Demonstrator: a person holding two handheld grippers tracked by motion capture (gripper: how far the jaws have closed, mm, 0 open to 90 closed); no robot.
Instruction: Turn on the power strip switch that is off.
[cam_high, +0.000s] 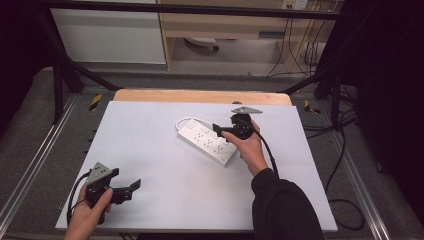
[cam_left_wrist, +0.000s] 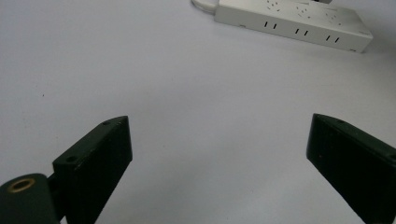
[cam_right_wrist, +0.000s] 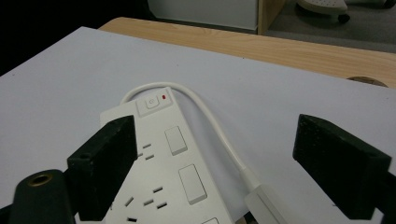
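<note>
A white power strip (cam_high: 207, 142) lies slantwise on the white mat, right of centre. It has several sockets and a switch by a small red light (cam_right_wrist: 164, 97). Its white cable (cam_right_wrist: 219, 135) loops from the switch end back along the strip's side. My right gripper (cam_high: 218, 129) hovers over the strip's far half, jaws open, with the strip's top and the cable showing between them (cam_right_wrist: 217, 128). My left gripper (cam_high: 126, 180) rests low near the mat's front left corner. It stands open (cam_left_wrist: 219, 140) over bare mat and faces the strip (cam_left_wrist: 294, 21).
The white mat (cam_high: 165, 200) covers a wooden table whose far edge (cam_high: 200, 96) shows. Black frame bars (cam_high: 60, 75) stand at the back corners. Cables (cam_high: 345, 200) trail on the floor to the right. A cabinet (cam_high: 225, 25) stands behind.
</note>
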